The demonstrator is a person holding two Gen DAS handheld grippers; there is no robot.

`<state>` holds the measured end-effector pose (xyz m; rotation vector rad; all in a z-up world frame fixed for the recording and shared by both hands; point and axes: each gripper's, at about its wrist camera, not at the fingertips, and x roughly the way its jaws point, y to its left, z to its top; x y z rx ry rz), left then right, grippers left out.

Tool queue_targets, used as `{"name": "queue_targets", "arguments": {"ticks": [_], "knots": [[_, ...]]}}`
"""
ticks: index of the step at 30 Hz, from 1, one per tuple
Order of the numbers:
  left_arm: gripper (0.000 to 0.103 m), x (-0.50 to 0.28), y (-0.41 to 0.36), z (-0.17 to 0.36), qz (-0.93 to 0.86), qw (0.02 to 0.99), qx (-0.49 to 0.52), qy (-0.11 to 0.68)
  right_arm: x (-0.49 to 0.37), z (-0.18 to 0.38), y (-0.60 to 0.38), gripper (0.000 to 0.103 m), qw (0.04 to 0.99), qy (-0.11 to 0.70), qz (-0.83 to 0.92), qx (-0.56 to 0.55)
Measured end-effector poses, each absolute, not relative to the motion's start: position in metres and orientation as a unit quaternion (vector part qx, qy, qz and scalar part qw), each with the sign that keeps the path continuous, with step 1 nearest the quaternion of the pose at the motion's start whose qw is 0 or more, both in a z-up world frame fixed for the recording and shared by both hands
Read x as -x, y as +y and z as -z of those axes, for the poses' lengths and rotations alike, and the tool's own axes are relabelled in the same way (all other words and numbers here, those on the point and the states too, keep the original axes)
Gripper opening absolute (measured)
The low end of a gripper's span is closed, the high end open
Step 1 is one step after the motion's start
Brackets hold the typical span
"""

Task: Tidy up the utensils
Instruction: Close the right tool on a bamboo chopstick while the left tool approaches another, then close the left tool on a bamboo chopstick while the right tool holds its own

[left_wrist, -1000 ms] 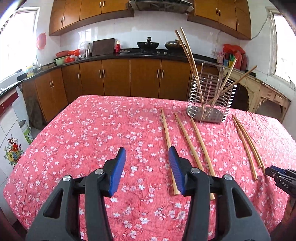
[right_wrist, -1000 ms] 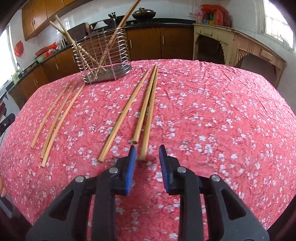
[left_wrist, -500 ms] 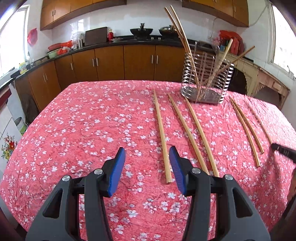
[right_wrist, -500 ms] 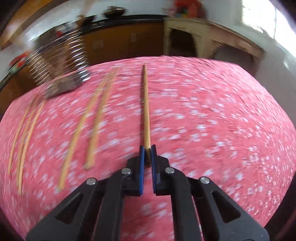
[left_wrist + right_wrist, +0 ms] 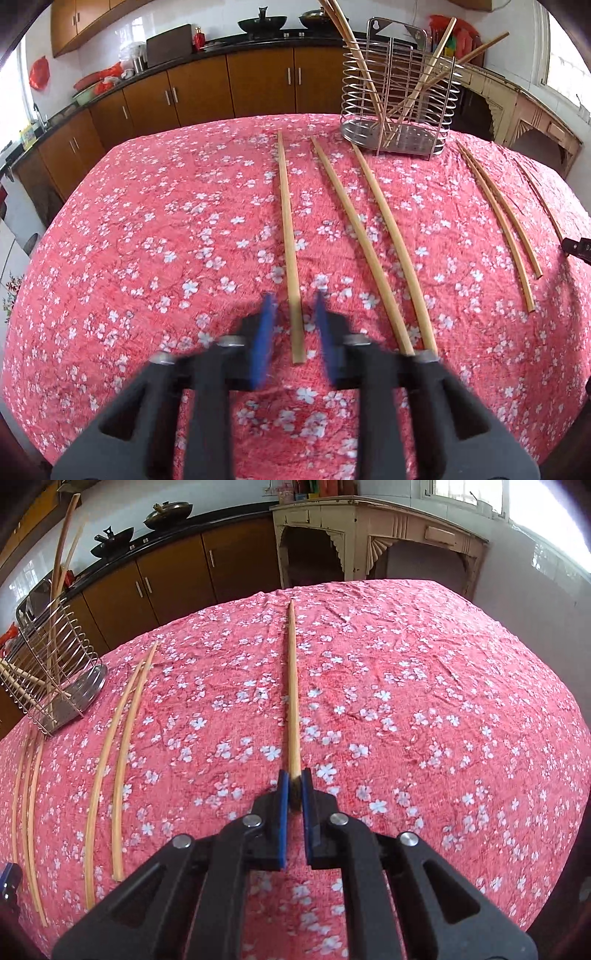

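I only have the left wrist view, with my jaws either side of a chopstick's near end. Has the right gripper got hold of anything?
Observer: Yes. The right gripper is shut on the near end of one chopstick.
Operator: Which way does that chopstick point?
Observer: Straight ahead from the jaws, over the floral tablecloth and well apart from the pair of loose chopsticks to its left.
Operator: Where is the holder from there?
Observer: The wire chopstick holder stands at the far left of the right wrist view, with chopsticks leaning in it.
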<state>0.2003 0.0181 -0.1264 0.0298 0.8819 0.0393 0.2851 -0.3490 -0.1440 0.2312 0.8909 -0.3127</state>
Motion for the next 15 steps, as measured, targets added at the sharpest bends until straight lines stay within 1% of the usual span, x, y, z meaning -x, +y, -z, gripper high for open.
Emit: {"name": "queue_targets", "arguments": {"ticks": [8,15], "knots": [[0.007,-0.238,0.05,0.125,-0.045,0.895,-0.016,0.443,-0.298,0.145,-0.353,0.008,0.887,0.426,0.151,-0.096],[0.007,-0.246,0.066,0.126,-0.028,0.903,0.006,0.428,-0.298,0.147,-0.348,0.008,0.894,0.414,0.157,-0.068]]}}
